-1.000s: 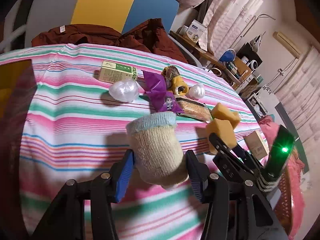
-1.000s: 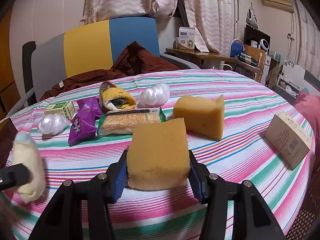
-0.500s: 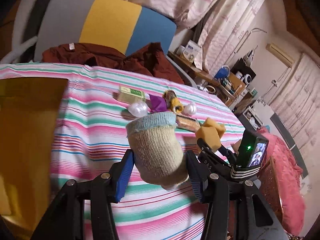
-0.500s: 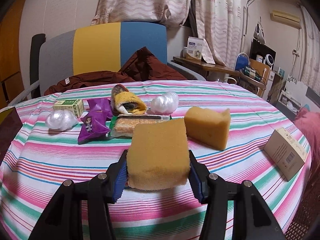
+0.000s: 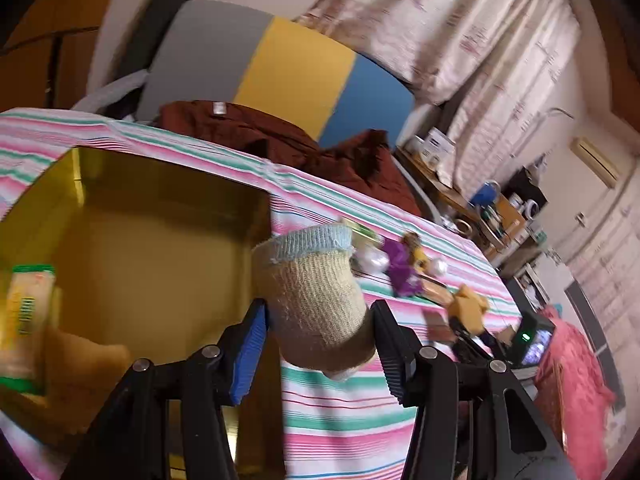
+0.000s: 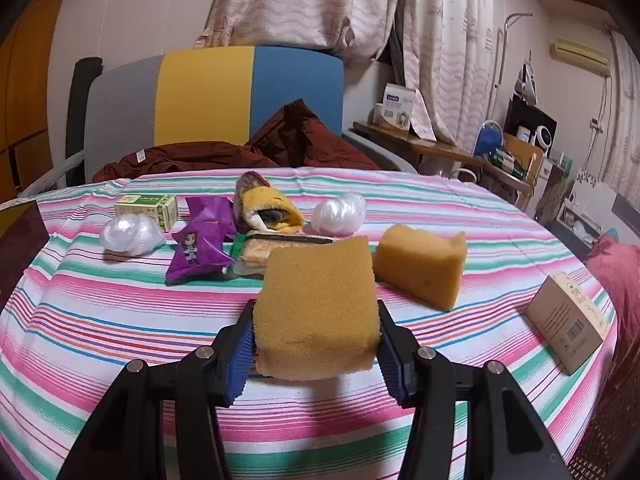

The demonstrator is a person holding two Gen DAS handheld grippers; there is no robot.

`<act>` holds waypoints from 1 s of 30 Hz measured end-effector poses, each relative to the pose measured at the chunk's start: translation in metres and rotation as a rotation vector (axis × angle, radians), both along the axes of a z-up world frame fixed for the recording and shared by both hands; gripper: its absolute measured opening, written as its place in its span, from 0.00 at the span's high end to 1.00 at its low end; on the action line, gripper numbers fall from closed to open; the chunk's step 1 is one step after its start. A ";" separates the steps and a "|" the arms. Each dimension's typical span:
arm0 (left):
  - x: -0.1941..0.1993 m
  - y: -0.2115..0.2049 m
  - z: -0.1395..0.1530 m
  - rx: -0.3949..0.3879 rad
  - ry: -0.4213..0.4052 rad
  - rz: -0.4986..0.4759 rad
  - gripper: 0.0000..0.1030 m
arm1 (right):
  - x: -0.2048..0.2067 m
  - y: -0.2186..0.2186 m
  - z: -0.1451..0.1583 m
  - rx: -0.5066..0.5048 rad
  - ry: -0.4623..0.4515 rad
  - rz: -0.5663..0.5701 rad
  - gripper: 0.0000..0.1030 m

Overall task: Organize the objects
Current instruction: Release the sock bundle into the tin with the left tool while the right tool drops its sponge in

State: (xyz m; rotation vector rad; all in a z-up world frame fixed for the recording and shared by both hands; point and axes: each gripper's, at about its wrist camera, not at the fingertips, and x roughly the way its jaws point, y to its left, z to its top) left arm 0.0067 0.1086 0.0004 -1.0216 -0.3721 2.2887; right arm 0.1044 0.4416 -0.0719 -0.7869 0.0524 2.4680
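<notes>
Left gripper [image 5: 316,350] fingers pinching rolled beige knit sock with blue cuff [image 5: 314,300], frame centre, beside open yellow box [image 5: 160,200] at left. Right gripper [image 6: 314,354] fingers pinching square orange sponge [image 6: 318,312] above striped tabletop [image 6: 120,320]. Step: carrying to box. Next: position sock over opening, release.

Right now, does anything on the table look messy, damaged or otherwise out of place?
Nothing is spilled. The second sponge on the striped tablecloth has a ragged notch in its top edge, as if torn. The snack packets and yellow sock overlap in a loose pile. The brown box sits near the table's right edge.
</notes>
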 end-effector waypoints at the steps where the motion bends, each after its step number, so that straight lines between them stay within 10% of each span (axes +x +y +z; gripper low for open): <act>1: -0.004 -0.008 -0.001 -0.006 -0.005 0.022 0.49 | 0.001 -0.001 0.001 0.006 0.006 0.006 0.47; 14: -0.060 -0.083 -0.030 -0.149 -0.118 0.217 0.49 | 0.008 -0.044 0.025 -0.042 0.055 0.126 0.47; 23: -0.069 -0.094 -0.043 -0.242 -0.133 0.249 0.48 | 0.008 -0.145 0.081 -0.090 0.169 0.448 0.47; 30: -0.050 -0.106 -0.034 -0.175 -0.090 0.286 0.21 | -0.006 -0.203 0.083 -0.165 0.103 0.667 0.47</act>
